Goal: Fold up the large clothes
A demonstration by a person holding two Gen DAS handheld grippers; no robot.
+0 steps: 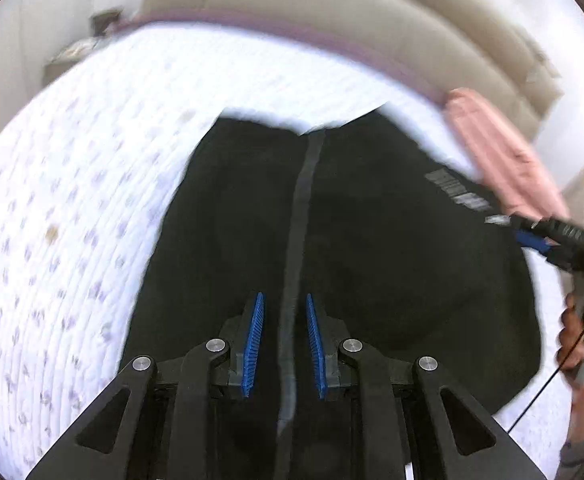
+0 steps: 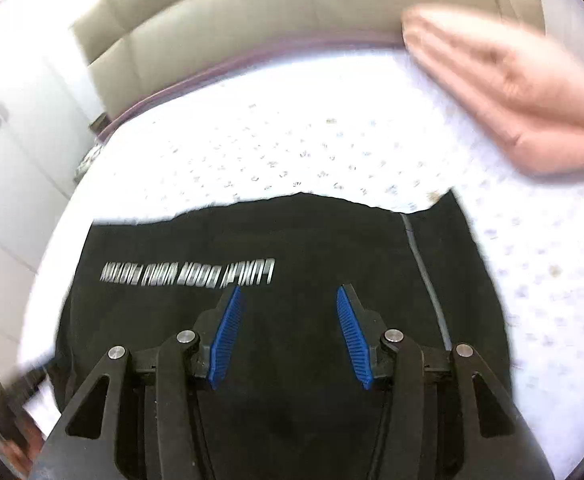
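A large black garment (image 1: 372, 260) with a grey stripe (image 1: 304, 184) and white lettering (image 2: 187, 272) lies spread on the bed. My left gripper (image 1: 284, 296) is low over it. A fold carrying the stripe runs up between its blue pads (image 1: 253, 344), and the narrow jaws are closed on that fold. My right gripper (image 2: 289, 288) stands open above the garment just below the lettering, with nothing pressed between its pads. In the left wrist view the right gripper (image 1: 526, 234) shows at the garment's right edge, held by a hand (image 1: 580, 344).
The bed has a white quilt (image 1: 71, 200) with small flowers. A folded pink cloth (image 2: 512, 92) lies at the far right near the beige padded headboard (image 2: 251, 32). A small stand (image 1: 103, 20) is beyond the bed's far left corner. White walls are all around.
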